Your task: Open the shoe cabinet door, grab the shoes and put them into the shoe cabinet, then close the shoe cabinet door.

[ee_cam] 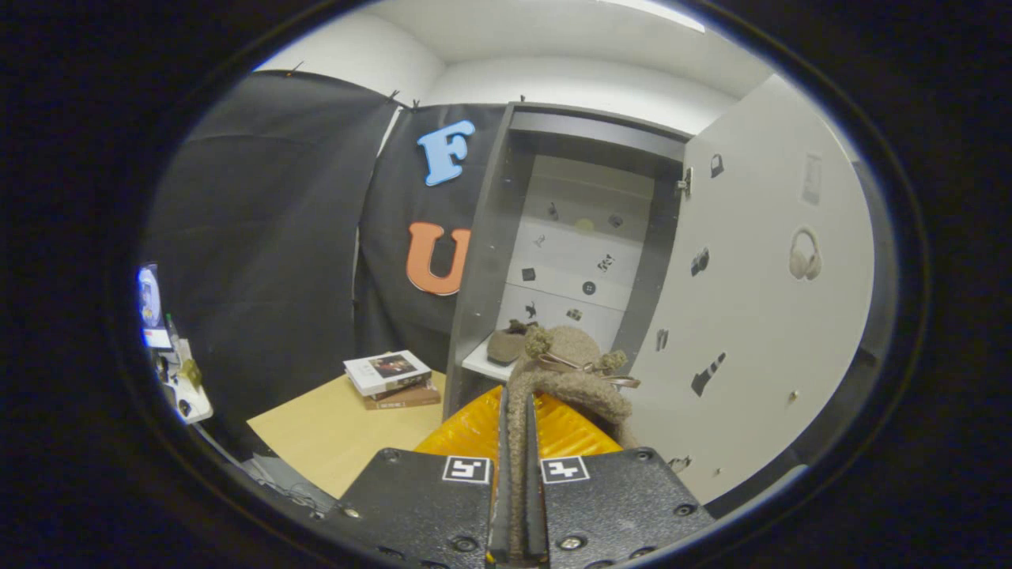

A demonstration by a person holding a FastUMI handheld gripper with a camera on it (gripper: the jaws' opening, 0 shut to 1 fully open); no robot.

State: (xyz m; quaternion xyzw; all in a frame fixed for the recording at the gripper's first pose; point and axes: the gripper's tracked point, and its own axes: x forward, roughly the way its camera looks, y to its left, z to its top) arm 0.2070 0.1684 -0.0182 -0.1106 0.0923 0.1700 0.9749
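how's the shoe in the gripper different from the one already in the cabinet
The held shoe is pinched between the fingers of the gripper, lifted just ahead of the open shoe cabinet; the shelved shoe rests on the cabinet's white shelf beyond it. The held shoe shows its pom-poms and bow in full; the shelved shoe is partly hidden behind it. Both look like the same tan fuzzy slipper, likely a pair.

Gripper view faces open cabinet (569,237), seemingly close.

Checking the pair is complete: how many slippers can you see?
2. One fuzzy tan slipper with a bow is pinched between the fingers of the claw; the other brown slipper lies on the white shelf inside the open grey cabinet.
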